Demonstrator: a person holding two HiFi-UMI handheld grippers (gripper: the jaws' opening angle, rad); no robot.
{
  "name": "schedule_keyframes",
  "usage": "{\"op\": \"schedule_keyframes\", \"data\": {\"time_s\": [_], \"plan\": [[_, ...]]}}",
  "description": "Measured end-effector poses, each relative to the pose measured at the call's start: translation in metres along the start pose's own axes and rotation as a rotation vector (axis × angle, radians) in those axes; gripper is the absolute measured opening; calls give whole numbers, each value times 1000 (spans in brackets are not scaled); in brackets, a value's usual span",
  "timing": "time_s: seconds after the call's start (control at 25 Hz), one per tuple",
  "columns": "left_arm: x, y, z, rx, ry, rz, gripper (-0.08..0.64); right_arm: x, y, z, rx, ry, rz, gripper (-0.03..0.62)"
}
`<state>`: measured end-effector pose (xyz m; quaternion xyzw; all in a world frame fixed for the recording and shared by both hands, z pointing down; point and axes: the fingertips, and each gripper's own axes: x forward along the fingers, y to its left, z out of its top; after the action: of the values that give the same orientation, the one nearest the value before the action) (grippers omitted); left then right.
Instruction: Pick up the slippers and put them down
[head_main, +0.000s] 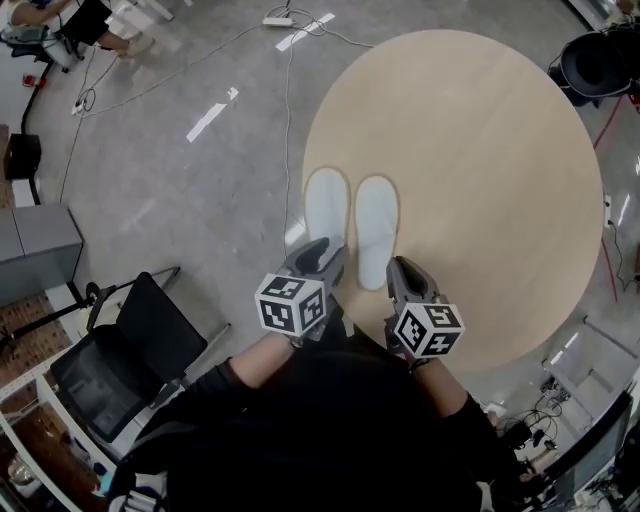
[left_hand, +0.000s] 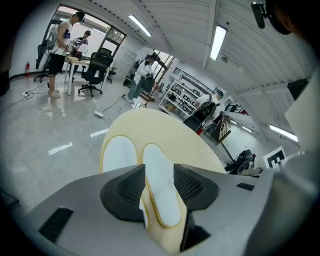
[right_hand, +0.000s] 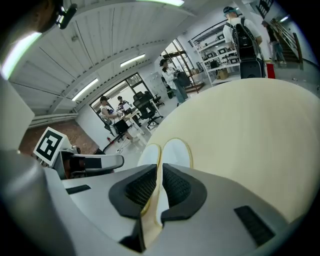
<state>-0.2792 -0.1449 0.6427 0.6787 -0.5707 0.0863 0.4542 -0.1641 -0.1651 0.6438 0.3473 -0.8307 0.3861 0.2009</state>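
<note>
Two white slippers with cream trim, a left one (head_main: 326, 210) and a right one (head_main: 376, 225), lie side by side near the left edge of the round beige table (head_main: 480, 150). My left gripper (head_main: 322, 252) sits at their heel end. In the left gripper view it (left_hand: 159, 187) is open with one slipper (left_hand: 161, 192) lying between the pads, and the other slipper (left_hand: 117, 152) is to its left. My right gripper (head_main: 400, 268) is at the right slipper's heel. In the right gripper view it (right_hand: 159, 187) is shut on a slipper's thin edge (right_hand: 152, 212), with both toes (right_hand: 177, 150) showing beyond.
A black office chair (head_main: 140, 350) stands on the floor at the lower left. Cables (head_main: 290, 100) and a power strip (head_main: 278, 20) cross the grey floor. Another dark chair (head_main: 600, 60) is beyond the table. People stand at desks (left_hand: 60, 45) and by shelves (right_hand: 245, 40).
</note>
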Motion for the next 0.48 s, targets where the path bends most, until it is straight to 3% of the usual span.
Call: {"op": "schedule_keyframes", "data": {"time_s": [0.2,0.48], "plan": [[29,32,-7,-53,30,65,187,25,-14,-5,3,30,-23,161],[58,62,-14,-75,73,99,187,63,-34,-9,28,67,-31,164]]}}
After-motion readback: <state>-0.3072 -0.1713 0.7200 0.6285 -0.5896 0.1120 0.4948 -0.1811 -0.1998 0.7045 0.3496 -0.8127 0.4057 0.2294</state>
